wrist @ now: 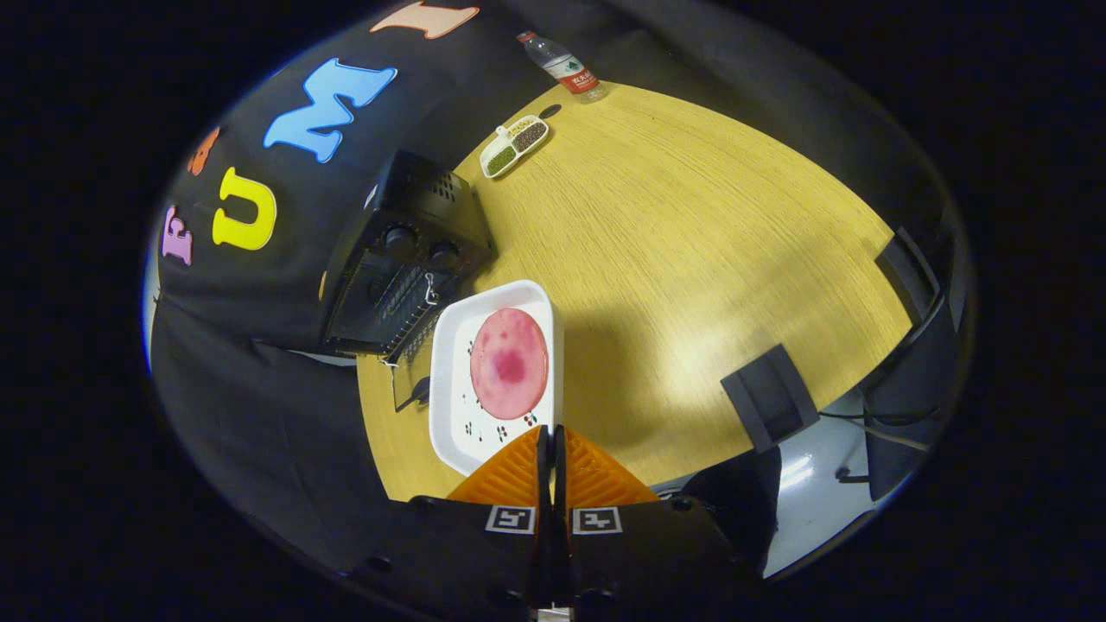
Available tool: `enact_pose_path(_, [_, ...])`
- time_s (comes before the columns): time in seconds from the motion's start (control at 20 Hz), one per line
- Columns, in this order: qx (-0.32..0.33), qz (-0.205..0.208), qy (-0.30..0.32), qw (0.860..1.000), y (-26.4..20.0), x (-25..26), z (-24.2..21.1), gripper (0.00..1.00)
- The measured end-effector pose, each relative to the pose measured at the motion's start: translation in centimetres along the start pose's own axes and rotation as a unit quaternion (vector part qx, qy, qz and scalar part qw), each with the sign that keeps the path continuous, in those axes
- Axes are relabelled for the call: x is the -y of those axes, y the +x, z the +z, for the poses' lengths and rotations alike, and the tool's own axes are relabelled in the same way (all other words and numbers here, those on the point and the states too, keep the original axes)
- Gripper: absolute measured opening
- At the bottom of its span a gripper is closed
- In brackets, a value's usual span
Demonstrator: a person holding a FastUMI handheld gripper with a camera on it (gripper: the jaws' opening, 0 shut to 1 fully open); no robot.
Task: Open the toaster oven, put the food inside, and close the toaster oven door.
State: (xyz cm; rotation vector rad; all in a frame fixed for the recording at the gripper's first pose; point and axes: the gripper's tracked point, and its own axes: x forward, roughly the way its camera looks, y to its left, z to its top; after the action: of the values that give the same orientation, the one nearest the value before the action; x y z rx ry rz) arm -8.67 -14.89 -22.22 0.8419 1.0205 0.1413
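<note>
Gripper (pixel 550 429) fingers are pressed nearly together on the near rim of a white tray (pixel 449 380), so it appears to be holding the tray by that thin edge, lifted above the table. Furthest left stands the black toaster oven (pixel 406 250) against the booth's cloth wall, two knobs on its front; its glass door (pixel 413 371) looks dropped open toward the table, with a small metal hook at the handle area. Just right of the oven mouth comes the tray, its far end close beside the open door and its long axis running straight out from the fingers. On it lies a round pink slice of food (pixel 509 363), just ahead of the fingertips. So the opening lies ahead and to the left of the tray; my judgement is that the tray must swing leftward and go in short end first. Further right spreads the wooden table (pixel 691 259), with a divided dish of beans (pixel 515 145) and a water bottle (pixel 562 65) at its far edge, well apart from the work.
</note>
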Motion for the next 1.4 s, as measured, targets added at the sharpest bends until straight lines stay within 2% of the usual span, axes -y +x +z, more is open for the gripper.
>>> enact_pose_path(0.4, [0.003,0.07,0.007,0.998,-0.5,-7.7,-4.3,0.02])
enact_pose_path(0.65, [-0.006,0.071,0.017,0.997,1.3,-11.2,-5.4,0.02])
enact_pose_path(0.95, [-0.006,0.081,0.009,0.997,4.6,-15.2,-4.3,0.02])
enact_pose_path(1.1, [-0.011,0.063,-0.012,0.998,7.3,-15.7,-3.4,0.02])
enact_pose_path(1.4, [-0.03,0.056,0.014,0.998,11.9,-17.9,-1.8,0.02])
